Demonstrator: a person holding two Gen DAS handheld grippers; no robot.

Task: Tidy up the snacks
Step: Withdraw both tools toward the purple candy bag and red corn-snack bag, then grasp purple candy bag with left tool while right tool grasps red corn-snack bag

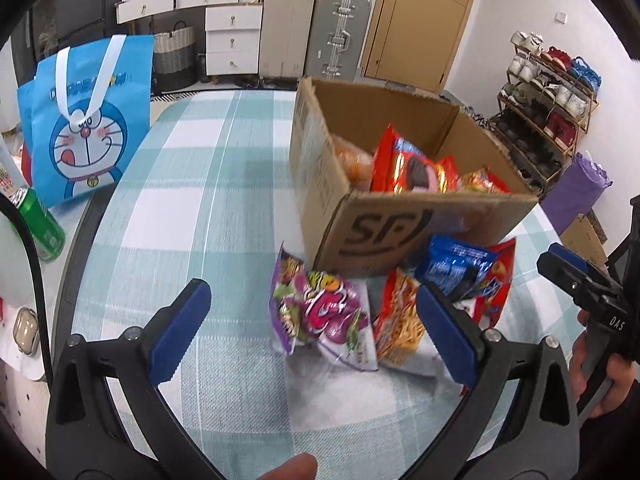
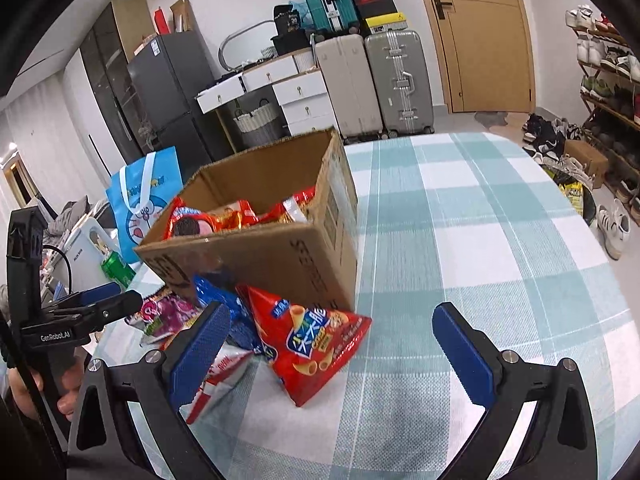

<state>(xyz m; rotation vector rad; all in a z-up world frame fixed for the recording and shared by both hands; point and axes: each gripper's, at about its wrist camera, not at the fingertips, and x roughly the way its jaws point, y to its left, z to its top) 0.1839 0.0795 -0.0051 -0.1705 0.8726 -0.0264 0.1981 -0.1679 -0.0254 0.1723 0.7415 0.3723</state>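
An open cardboard box stands on the checked tablecloth and holds several snack packs, among them a red cookie pack. Loose packs lie in front of it: a purple bag, a noodle-snack bag, a blue bag and a red chip bag. My left gripper is open and empty just before the purple bag. My right gripper is open and empty around the red chip bag, above the table.
A blue cartoon tote bag and a green can stand at the table's left. Suitcases, drawers and a door are behind. A shoe rack stands on the right.
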